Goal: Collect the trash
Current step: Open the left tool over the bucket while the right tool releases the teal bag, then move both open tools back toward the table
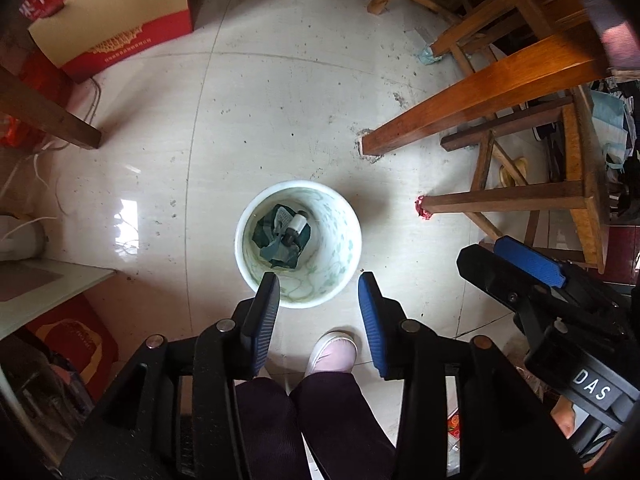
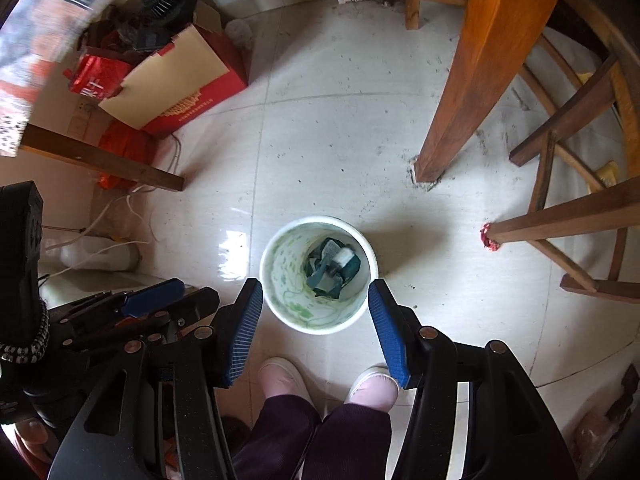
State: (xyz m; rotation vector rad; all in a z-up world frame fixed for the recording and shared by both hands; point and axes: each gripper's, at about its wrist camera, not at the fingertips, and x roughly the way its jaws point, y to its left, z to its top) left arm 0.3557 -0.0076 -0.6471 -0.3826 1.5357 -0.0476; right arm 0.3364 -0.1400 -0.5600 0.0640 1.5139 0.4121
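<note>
Tiled floor, "DAS" on right gripper

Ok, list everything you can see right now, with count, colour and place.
bin: one, white with green pattern, on the floor below both tools
trash in bin: dark green wrappers and a small white roll, at the bottom
red scrap: one, red, at the foot of a stool leg
crumpled scrap: one, pale blue-green, by the far chair legs
red box: one, red with tan flap, far left
table leg: one, orange-brown wood, right of centre
floor: pale tiles, speckled with dirt
shoes: two, pink, below the bin
left tool: one, black with blue pads, open, empty
right tool: one, same colours, open, empty
</note>
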